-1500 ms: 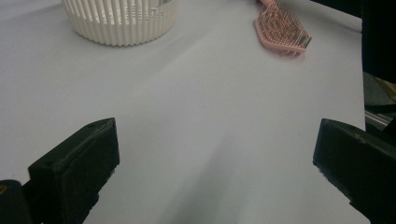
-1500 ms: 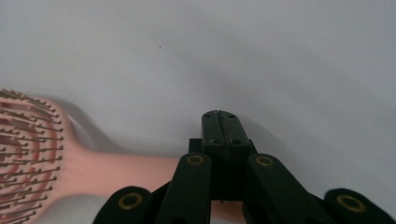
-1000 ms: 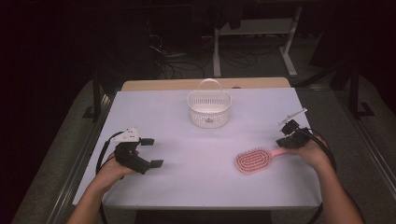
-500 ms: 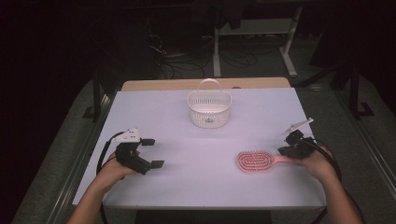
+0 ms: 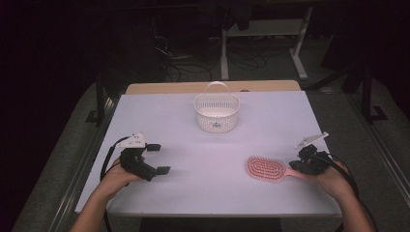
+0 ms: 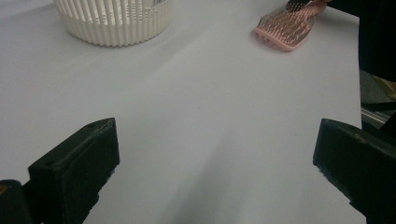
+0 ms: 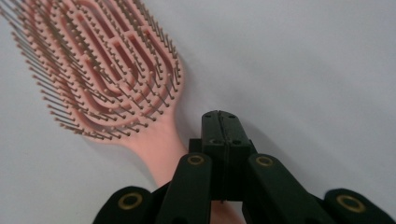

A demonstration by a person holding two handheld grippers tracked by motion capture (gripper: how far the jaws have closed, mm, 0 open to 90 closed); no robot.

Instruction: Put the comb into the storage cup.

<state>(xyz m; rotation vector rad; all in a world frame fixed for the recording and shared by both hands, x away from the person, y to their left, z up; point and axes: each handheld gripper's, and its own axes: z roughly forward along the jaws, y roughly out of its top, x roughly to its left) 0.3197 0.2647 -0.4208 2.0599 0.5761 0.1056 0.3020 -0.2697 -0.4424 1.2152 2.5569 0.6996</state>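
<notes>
The pink hairbrush (image 5: 267, 168) is lying bristles-up on the white bench (image 5: 193, 193), near its right front corner. The right claw (image 7: 219, 122) is sitting closed beside the brush's handle, its jaws pressed together with nothing visibly between them. The left claw (image 5: 157, 158) is resting wide open at the bench's left, well apart from the white basket (image 5: 216, 112).
</notes>
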